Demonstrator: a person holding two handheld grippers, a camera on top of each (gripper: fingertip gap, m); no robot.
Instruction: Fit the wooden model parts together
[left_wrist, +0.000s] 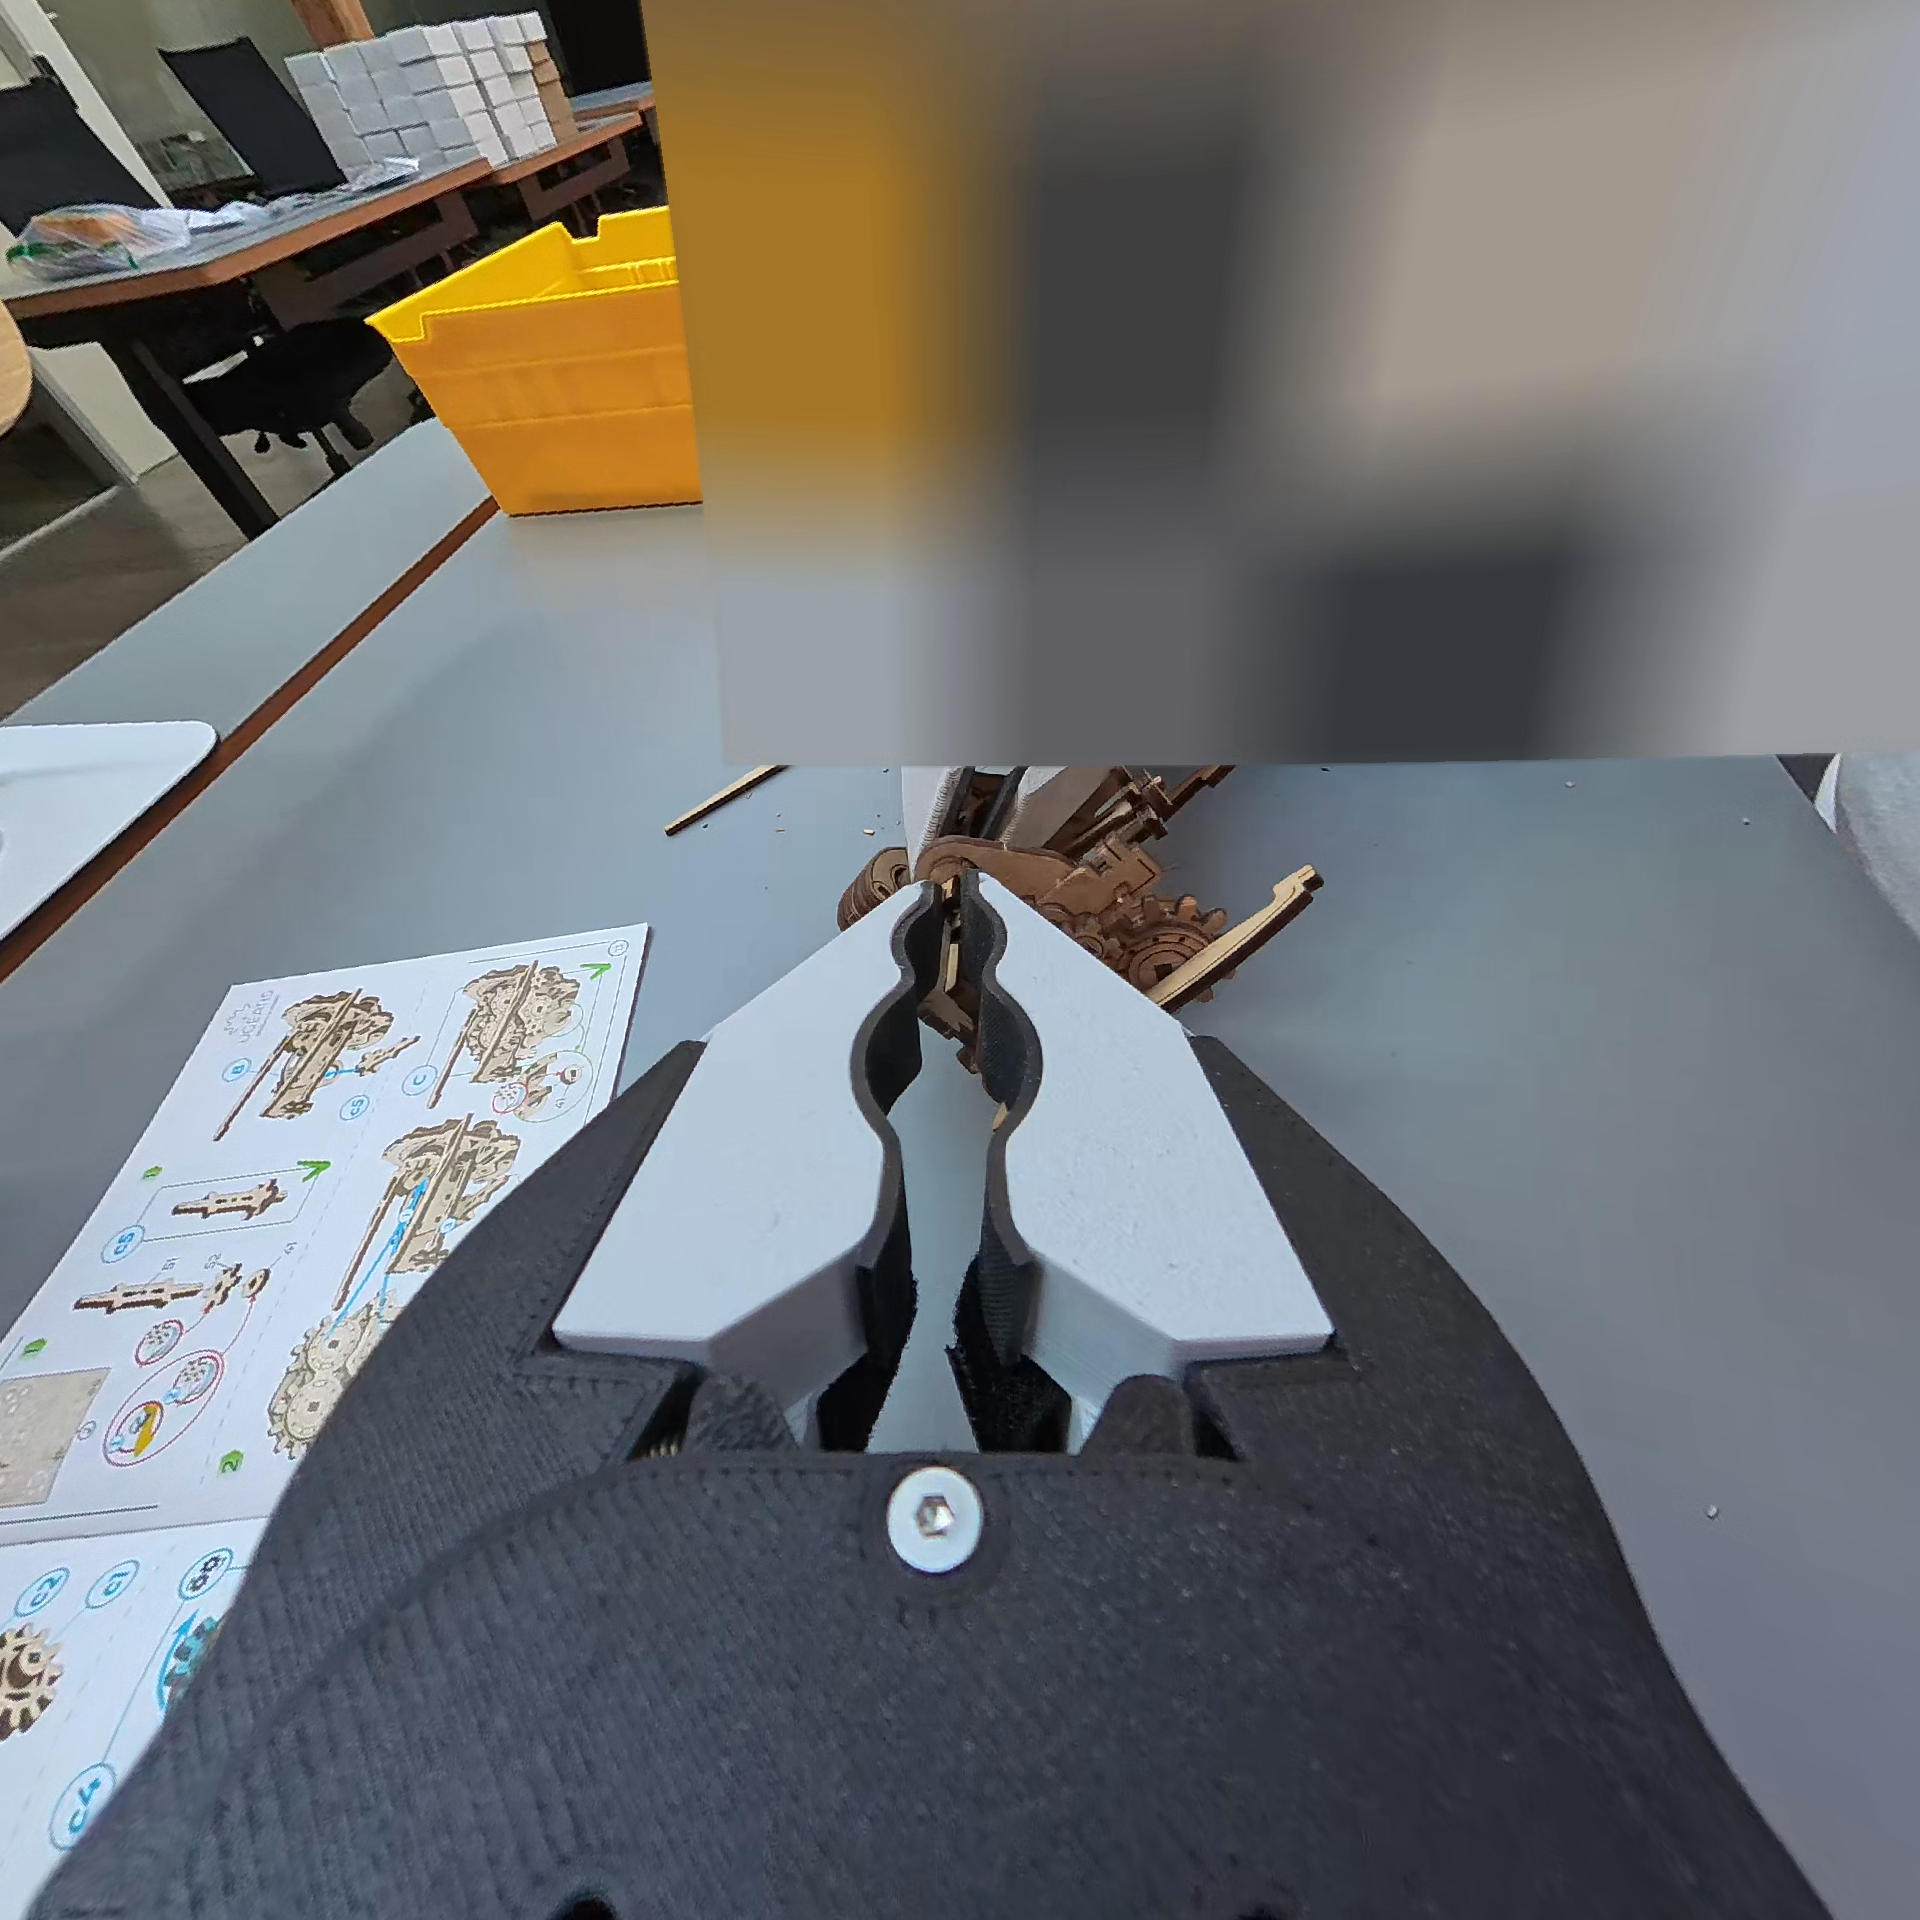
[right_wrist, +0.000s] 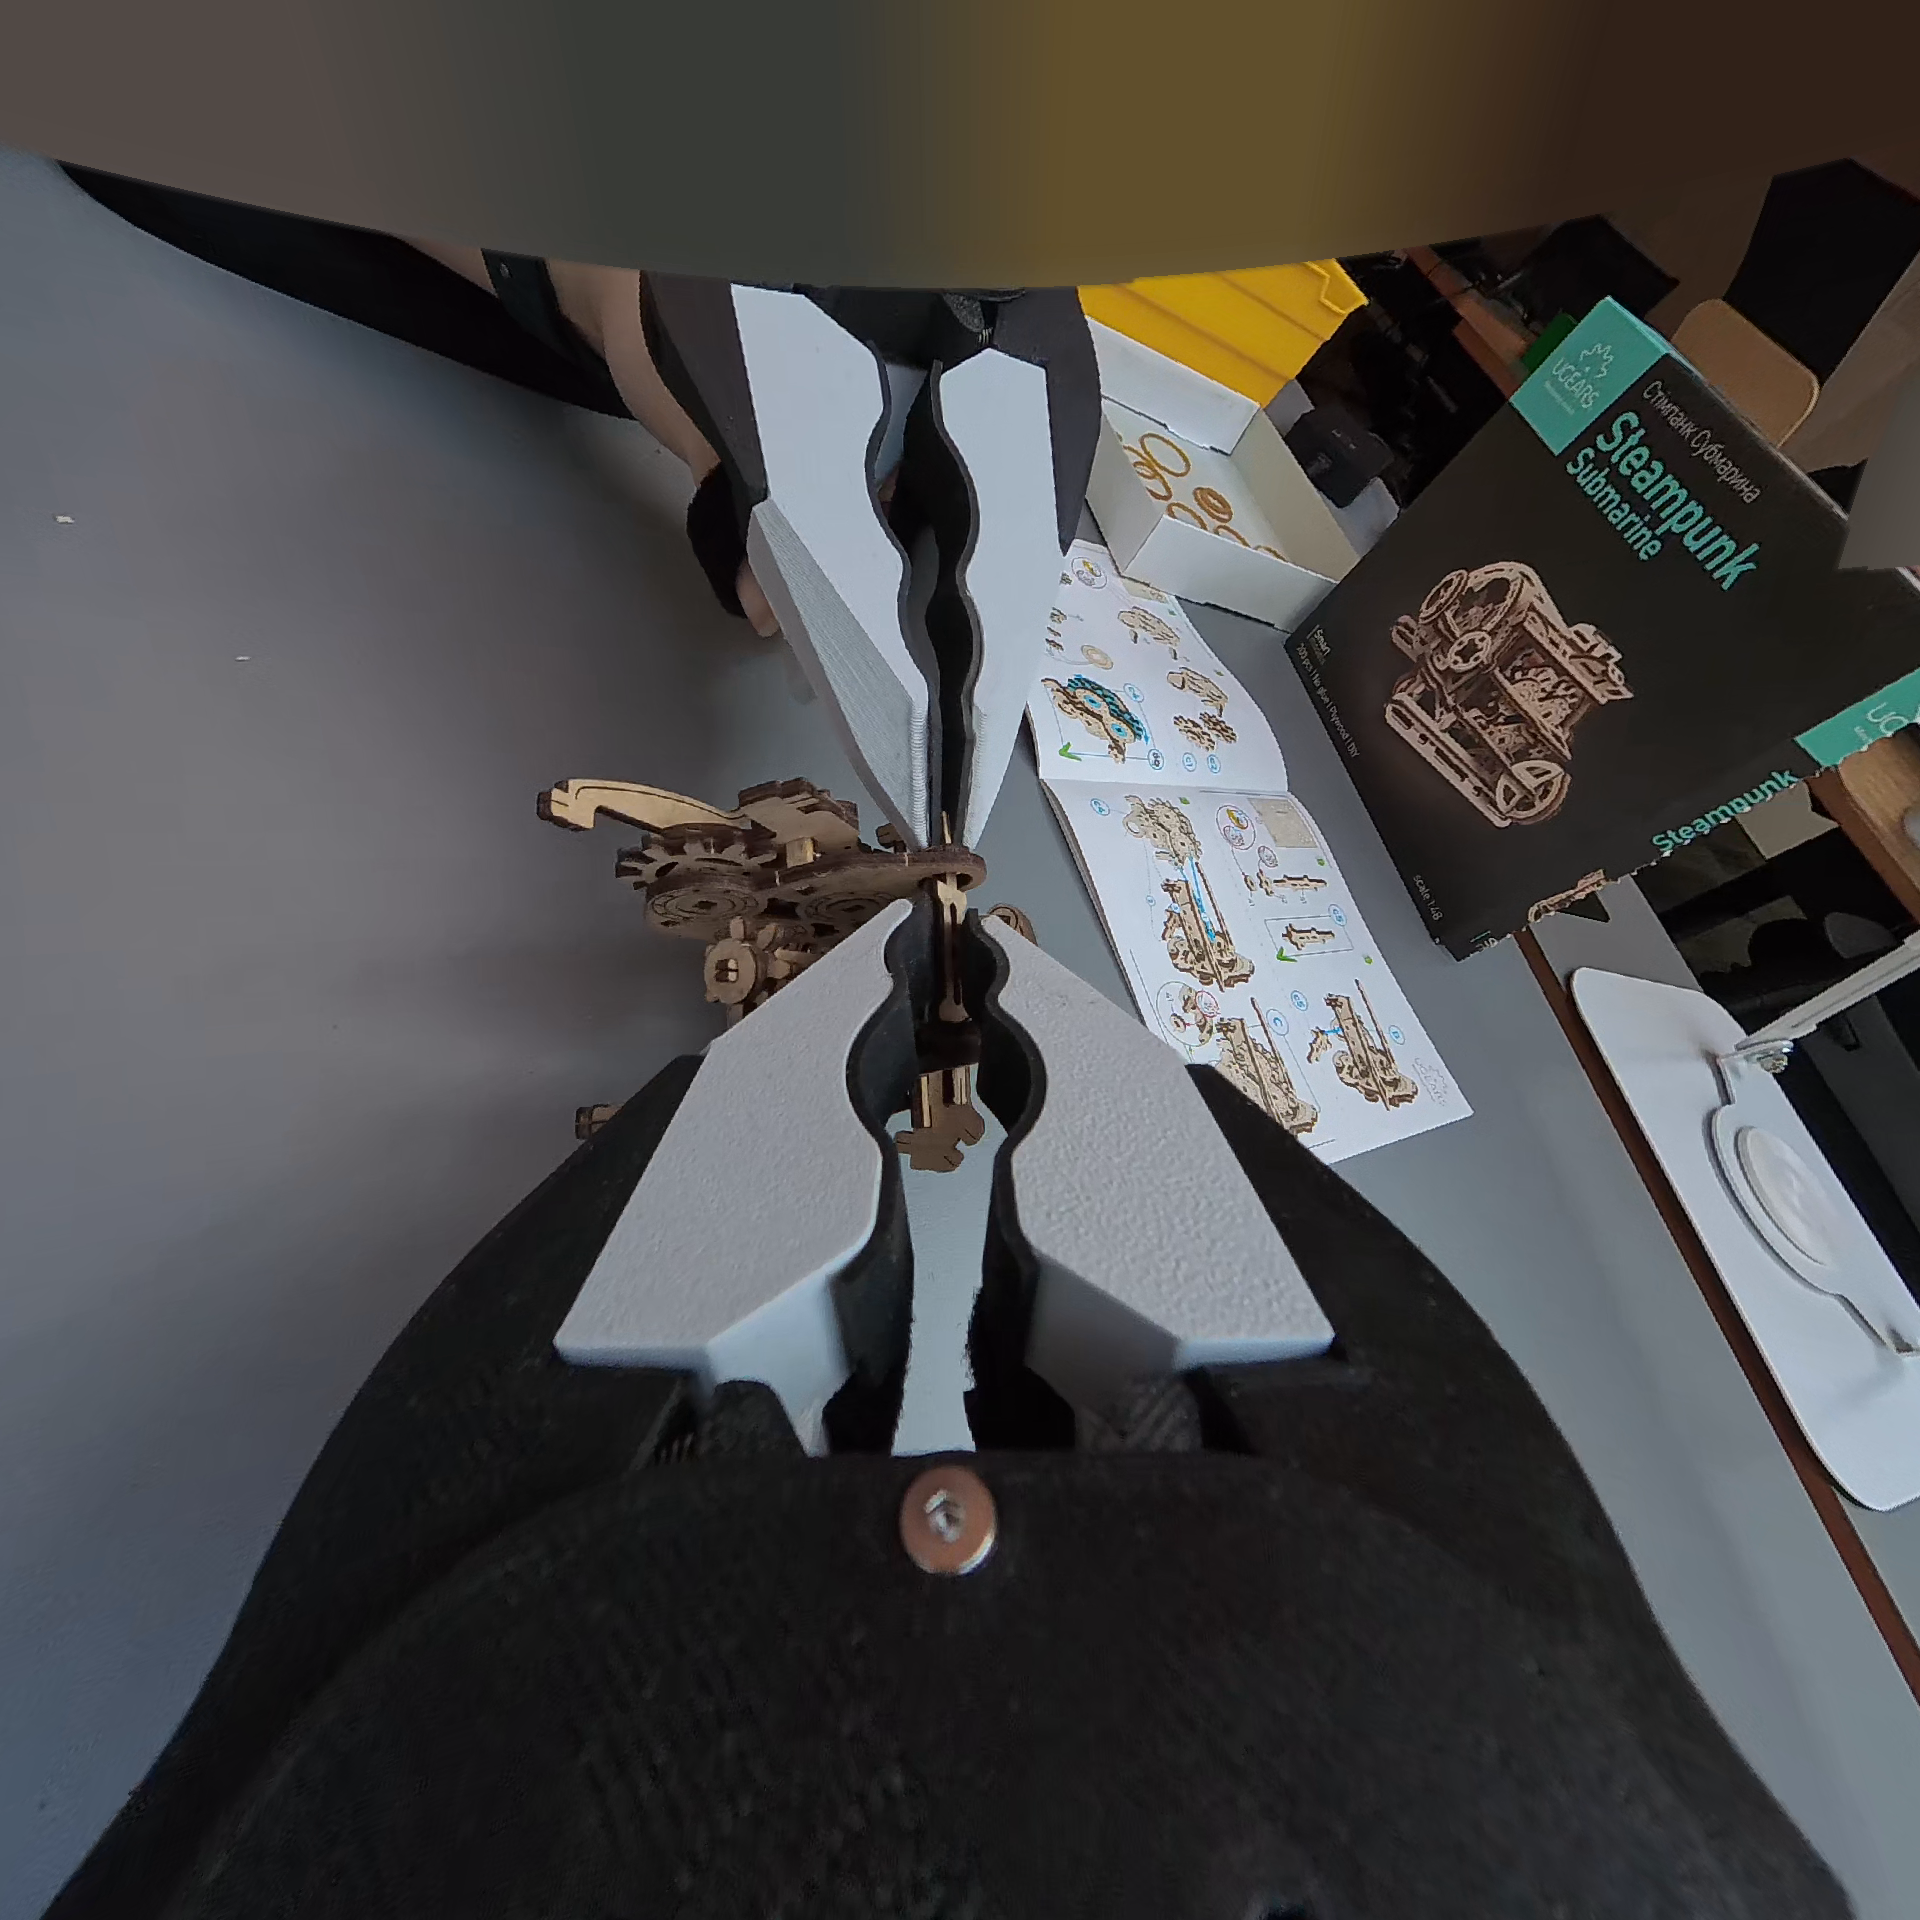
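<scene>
The partly built wooden model (right_wrist: 748, 883), with gears and a curved lever, rests on the grey table (right_wrist: 260, 727); it also shows in the left wrist view (left_wrist: 1132, 904). My right gripper (right_wrist: 945, 925) is shut on a slender notched wooden shaft (right_wrist: 948, 1039) that lies along its fingers and points into the model's dark oval plate (right_wrist: 961, 864). My left gripper (right_wrist: 943, 821) comes in from the opposite side, tip to tip with the right one. In its own view the left gripper (left_wrist: 948, 896) is shut on a thin light strip of wood (left_wrist: 949, 961) at the model's edge.
An open instruction booklet (left_wrist: 343, 1195) lies beside the model, also in the right wrist view (right_wrist: 1226, 883). A dark model box (right_wrist: 1558, 665), a white tray of wooden rings (right_wrist: 1195, 499) and a white base plate (right_wrist: 1766, 1195) stand nearby. Yellow bins (left_wrist: 561, 374) sit at the table's far edge. Less than 4 cm separates the two grippers' tips.
</scene>
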